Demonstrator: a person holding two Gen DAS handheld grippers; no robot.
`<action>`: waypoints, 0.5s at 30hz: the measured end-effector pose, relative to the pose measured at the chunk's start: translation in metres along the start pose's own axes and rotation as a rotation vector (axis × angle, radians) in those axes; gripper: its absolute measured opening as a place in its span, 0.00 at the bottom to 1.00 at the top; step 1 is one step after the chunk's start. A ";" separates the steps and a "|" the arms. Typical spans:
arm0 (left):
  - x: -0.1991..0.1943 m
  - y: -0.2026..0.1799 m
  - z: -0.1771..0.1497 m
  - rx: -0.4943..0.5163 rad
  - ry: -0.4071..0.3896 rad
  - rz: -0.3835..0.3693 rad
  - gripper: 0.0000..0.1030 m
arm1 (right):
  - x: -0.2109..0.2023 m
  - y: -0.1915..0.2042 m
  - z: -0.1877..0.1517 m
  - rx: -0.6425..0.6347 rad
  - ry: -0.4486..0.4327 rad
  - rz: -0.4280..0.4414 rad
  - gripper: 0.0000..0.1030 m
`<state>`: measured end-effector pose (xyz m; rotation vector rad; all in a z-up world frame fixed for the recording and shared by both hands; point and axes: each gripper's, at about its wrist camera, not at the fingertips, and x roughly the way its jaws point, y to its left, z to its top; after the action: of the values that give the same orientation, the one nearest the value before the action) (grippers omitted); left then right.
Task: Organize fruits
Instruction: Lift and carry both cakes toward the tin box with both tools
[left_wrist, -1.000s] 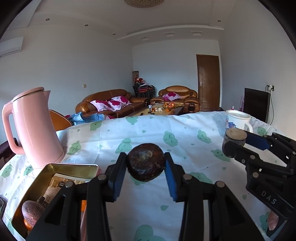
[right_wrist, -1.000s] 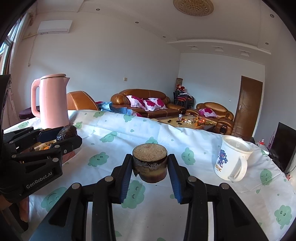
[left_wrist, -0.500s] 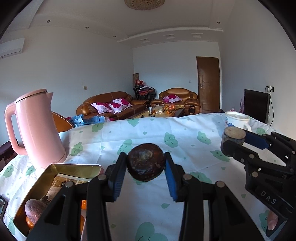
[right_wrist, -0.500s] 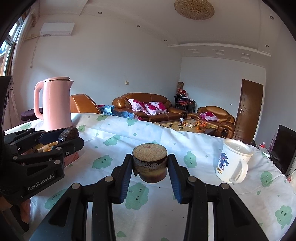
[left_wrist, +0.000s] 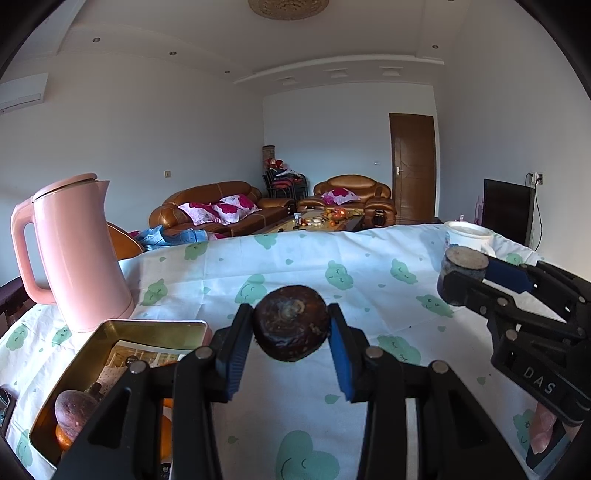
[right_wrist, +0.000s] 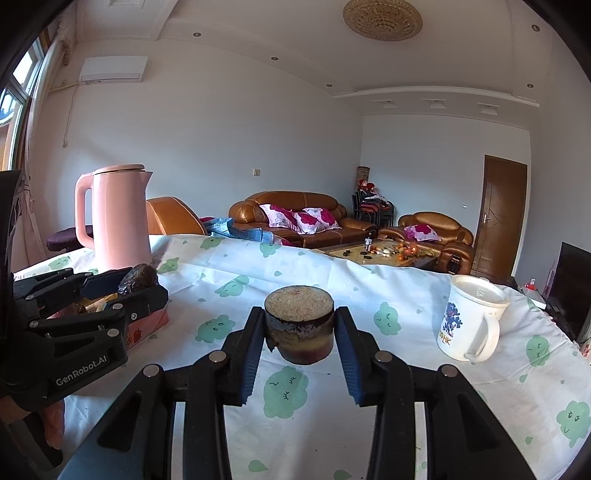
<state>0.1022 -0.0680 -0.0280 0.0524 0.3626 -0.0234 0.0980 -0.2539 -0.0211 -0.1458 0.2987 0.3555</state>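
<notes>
The left claw (left_wrist: 291, 334) held a dark round fruit (left_wrist: 291, 323) between its blue pads, at the centre of the left view, raised above the bench (left_wrist: 369, 280). The right claw (right_wrist: 299, 332) gripped a cut fruit piece (right_wrist: 299, 323) with a pale top, at the centre of its view. A golden tin tray (left_wrist: 147, 326) with more fruits lay at lower left, beside the pink kettle (left_wrist: 77, 251). A white mug (right_wrist: 471, 317) stood at the right.

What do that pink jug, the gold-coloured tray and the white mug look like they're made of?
Pink jug: probably plastic or coated metal; smooth, matt, even colour with soft highlights.
Gold-coloured tray: looks like thin metal, a tin; shiny brassy walls with a rolled rim.
White mug: likely ceramic or enamel; glossy white with a printed blue design. I can't tell which.
</notes>
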 end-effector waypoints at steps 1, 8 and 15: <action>-0.001 0.000 0.000 0.001 0.001 -0.003 0.41 | -0.001 0.001 0.000 0.000 -0.001 0.001 0.39; -0.010 0.004 -0.004 0.001 0.000 -0.014 0.41 | -0.003 0.007 -0.001 0.011 0.011 0.027 0.39; -0.018 0.013 -0.007 -0.002 -0.003 -0.011 0.41 | -0.006 0.025 0.001 -0.006 0.014 0.059 0.39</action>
<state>0.0833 -0.0549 -0.0271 0.0482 0.3600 -0.0341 0.0842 -0.2323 -0.0205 -0.1454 0.3165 0.4145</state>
